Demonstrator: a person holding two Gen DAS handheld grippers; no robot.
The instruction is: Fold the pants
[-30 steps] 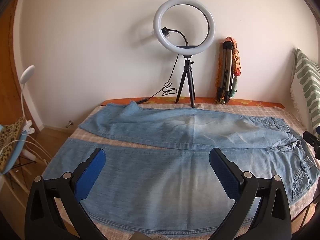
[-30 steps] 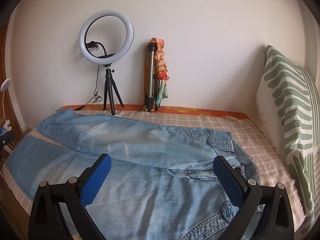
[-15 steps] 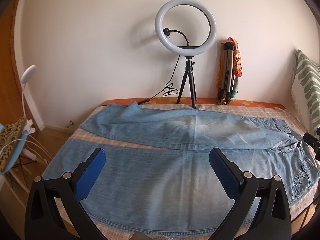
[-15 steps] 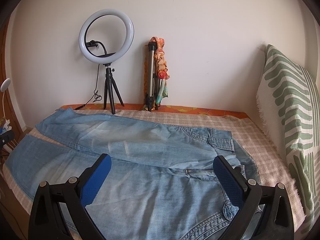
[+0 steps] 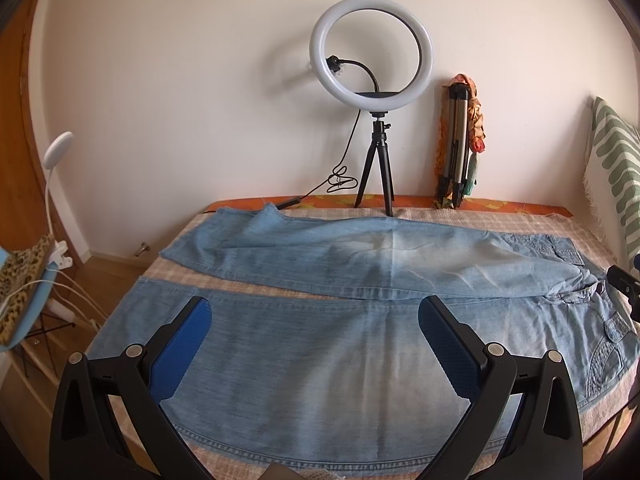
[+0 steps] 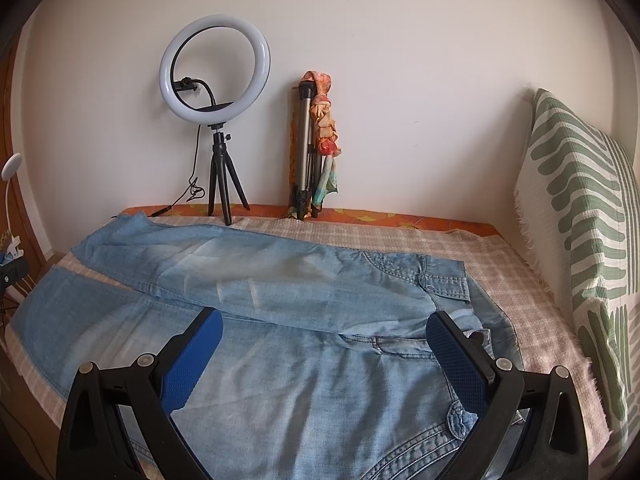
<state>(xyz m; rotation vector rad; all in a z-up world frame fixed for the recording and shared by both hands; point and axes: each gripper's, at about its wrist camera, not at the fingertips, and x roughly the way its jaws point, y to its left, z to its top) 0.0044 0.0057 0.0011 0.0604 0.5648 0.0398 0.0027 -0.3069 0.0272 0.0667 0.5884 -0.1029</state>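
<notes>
Checked bedding covers the bed [image 6: 500, 272] that carries everything, with a white wall behind it. Nearest each camera, both tongs hang above the bed with nothing between their blue pads. The left tongs [image 5: 314, 322] stand spread wide over the near leg of the pants [image 5: 320, 360], not touching the cloth as far as can be seen. The right tongs [image 6: 324, 338] are likewise spread wide and empty, over the waist end of the pants [image 6: 280, 360], near a pocket flap and stitched seams.

These light blue denim pants lie flat across the bed, legs running toward the left tongs' side and waist toward the striped pillow [image 6: 580, 220]. One leg lies nearer the cameras; the other lies behind it, angled slightly, a strip of bedding showing between them at the hem end.

Beyond the pants, a ring light [image 5: 372, 52] on a small black tripod stands at the bed's far edge, its cable trailing leftward. Just beside it toward the pillow, a folded tripod [image 6: 306, 152] with a colourful cloth tied on leans against the wall. The green-and-white pillow stands upright at the waist end.
</notes>
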